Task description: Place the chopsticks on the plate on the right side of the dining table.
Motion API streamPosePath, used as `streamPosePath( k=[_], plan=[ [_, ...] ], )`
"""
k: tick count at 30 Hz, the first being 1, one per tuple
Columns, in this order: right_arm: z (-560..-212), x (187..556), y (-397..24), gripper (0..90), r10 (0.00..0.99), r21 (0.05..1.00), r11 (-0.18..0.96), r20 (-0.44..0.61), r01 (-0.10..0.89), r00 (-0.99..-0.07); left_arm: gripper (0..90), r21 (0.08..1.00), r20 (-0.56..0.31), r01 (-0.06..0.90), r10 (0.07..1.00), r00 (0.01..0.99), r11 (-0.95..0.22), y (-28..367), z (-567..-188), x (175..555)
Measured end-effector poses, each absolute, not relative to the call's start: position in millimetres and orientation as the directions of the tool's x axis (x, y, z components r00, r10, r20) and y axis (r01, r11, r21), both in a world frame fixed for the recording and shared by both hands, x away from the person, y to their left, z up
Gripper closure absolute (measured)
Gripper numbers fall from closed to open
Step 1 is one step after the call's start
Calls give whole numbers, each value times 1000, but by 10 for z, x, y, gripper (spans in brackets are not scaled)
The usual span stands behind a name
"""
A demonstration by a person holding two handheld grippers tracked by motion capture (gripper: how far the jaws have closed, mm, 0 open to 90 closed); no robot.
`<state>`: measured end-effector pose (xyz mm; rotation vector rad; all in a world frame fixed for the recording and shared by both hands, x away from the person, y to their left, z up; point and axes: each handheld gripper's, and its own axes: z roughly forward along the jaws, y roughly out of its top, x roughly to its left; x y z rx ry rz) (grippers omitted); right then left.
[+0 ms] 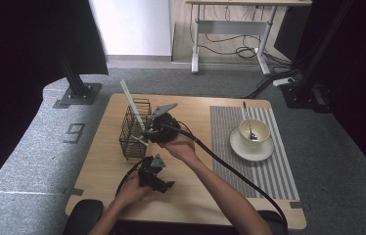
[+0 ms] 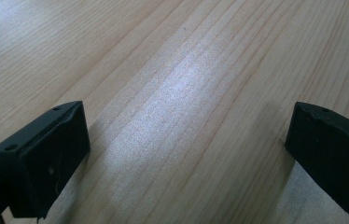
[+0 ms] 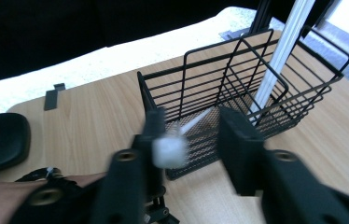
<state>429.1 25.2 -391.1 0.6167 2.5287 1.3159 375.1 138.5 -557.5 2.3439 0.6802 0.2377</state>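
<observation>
A black wire basket (image 1: 134,129) (image 3: 238,46) stands on the left half of the wooden table (image 1: 191,200), with a long white stick (image 1: 131,100) (image 3: 284,46) leaning up out of it. My right gripper (image 1: 146,134) (image 3: 191,116) is at the basket's near wall. A thin white utensil with a blocky white end (image 3: 169,151) lies between its jaws. The block rests against the left jaw, with a gap to the right jaw, and the thin shaft reaches toward the basket. My left gripper (image 1: 165,185) (image 2: 189,109) rests low over bare wood, jaws wide open and empty.
On a striped placemat (image 1: 269,166) to the right, a cream bowl (image 1: 254,131) with a spoon (image 1: 247,120) sits on a saucer (image 1: 252,149). A black padded chair part (image 1: 85,215) (image 3: 0,140) is at the table's near left corner. The right gripper's cable (image 1: 230,169) trails across the table.
</observation>
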Motion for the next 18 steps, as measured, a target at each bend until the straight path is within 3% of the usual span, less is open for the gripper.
streamPosePath(
  k=[3, 18],
  plan=[
    [-3897, 4271, 268, 808, 463, 824, 510, -20, 248, -886, 0, 655, -12, 409, 532, 847, -636, 1386, -5574, 3750],
    [-3754, 4227, 167, 819, 460, 832, 495, -6, 251, -888, 0, 657, -12, 409, 533, 846, -634, 1385, -5576, 3749]
  ],
)
